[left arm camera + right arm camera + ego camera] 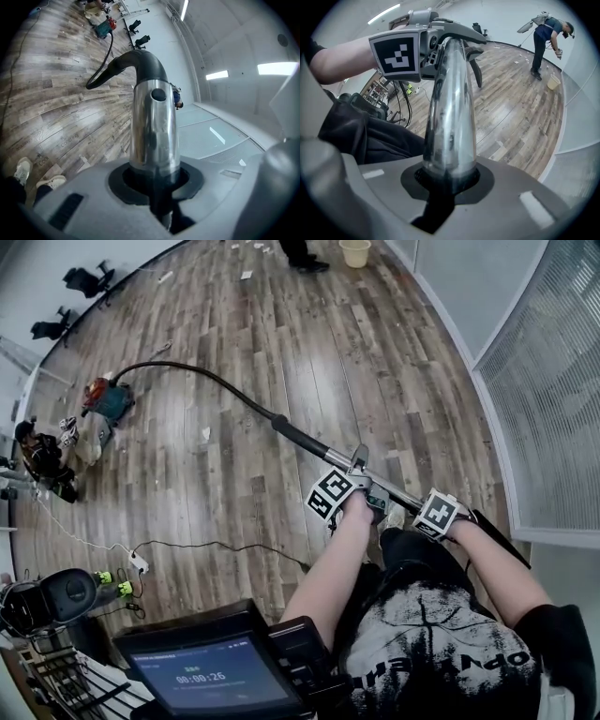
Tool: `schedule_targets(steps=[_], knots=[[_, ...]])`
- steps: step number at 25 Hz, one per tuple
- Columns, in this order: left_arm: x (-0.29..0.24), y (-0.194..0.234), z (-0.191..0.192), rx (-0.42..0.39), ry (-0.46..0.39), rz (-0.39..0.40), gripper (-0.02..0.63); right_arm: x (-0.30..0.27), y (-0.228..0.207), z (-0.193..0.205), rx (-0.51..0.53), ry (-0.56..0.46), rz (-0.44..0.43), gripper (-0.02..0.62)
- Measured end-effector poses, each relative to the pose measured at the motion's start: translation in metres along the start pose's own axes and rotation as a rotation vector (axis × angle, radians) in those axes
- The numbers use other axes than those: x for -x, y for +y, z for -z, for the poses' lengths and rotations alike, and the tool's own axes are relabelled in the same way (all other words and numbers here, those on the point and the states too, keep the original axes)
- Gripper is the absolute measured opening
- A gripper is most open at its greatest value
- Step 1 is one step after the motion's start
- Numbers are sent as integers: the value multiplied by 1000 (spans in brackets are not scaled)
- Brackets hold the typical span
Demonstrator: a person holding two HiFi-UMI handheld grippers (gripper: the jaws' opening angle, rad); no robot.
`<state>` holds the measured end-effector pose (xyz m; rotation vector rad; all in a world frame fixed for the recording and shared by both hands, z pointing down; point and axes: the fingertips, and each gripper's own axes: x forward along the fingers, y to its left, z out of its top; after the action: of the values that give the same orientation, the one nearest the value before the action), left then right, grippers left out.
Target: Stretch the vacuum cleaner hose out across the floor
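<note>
So, head view first: the left gripper (349,491) and right gripper (441,514) sit side by side at lower middle, both on the chrome wand (314,442). The black hose (202,377) arcs from the wand's far end over the wood floor (309,324) to the vacuum cleaner (105,401) at upper left.

Left gripper view: the jaws are clenched around the wand (154,126) in the centre, and the hose (108,51) runs off to the upper left.

Right gripper view: these jaws are likewise clamped on the wand (450,117). The left gripper's marker cube (396,56) is further up it. A person (546,37) bends by a bucket (553,82) at upper right.
</note>
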<state>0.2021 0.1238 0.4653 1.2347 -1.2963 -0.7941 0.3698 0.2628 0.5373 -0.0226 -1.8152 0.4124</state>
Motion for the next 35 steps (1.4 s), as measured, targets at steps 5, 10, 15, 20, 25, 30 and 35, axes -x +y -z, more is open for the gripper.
schedule_targets(steps=[5,10,15,20,25,30,35], knots=[[8,2,32,3,-18,-9,71,4,5,33,16,-2,-8,66],[1,-3,64,12,-71,-22,71,15,-13,68,66,8,-28,67],[-4,-5,104,39,-133,-29,69,27,-34,112,134,36,-22,67],[-10,8,141,57,-160,-64,67,24,-48,151,164,55,-28,67],[-40,16,164,42,-123,-89,72,22,-78,171,161,61,-27,66],[-58,41,186,-11,1,-101,98,3,-88,184,129,72,-22,66],[-67,64,193,-13,95,-146,107,-13,-90,187,83,99,-8,66]])
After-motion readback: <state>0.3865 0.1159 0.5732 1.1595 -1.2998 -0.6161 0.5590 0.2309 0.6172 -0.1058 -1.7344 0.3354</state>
